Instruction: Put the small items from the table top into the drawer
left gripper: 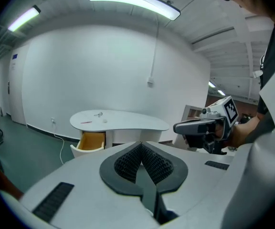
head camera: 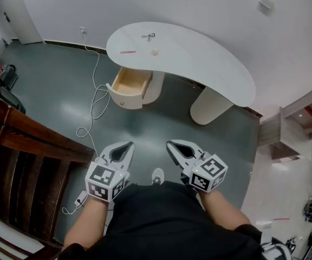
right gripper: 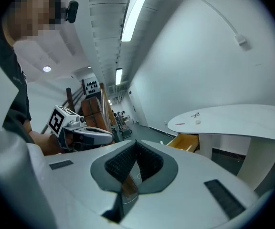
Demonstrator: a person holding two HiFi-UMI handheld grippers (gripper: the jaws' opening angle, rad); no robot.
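Observation:
A white curved table [head camera: 210, 64] stands well ahead of me across the floor. On it lie a metal scissor-like tool [head camera: 148, 36], a red pen [head camera: 128, 52] and a small white round item [head camera: 155, 52]. Under its left end a wooden drawer [head camera: 130, 84] is pulled open. My left gripper [head camera: 129, 144] and right gripper [head camera: 170, 143] hang side by side over the floor, far short of the table, both shut with nothing in them. In the left gripper view the pads [left gripper: 130, 162] meet, with the table [left gripper: 128, 124] and drawer [left gripper: 92, 140] beyond. The right gripper view shows the same table [right gripper: 242, 118] and drawer [right gripper: 185, 141].
A white cable [head camera: 93, 107] snakes over the grey floor from the wall to a plug near my left side. A dark wooden railing [head camera: 26, 156] runs along the left. A shelf unit [head camera: 302, 118] stands at the right. The table's rounded pedestal [head camera: 210, 108] is right of the drawer.

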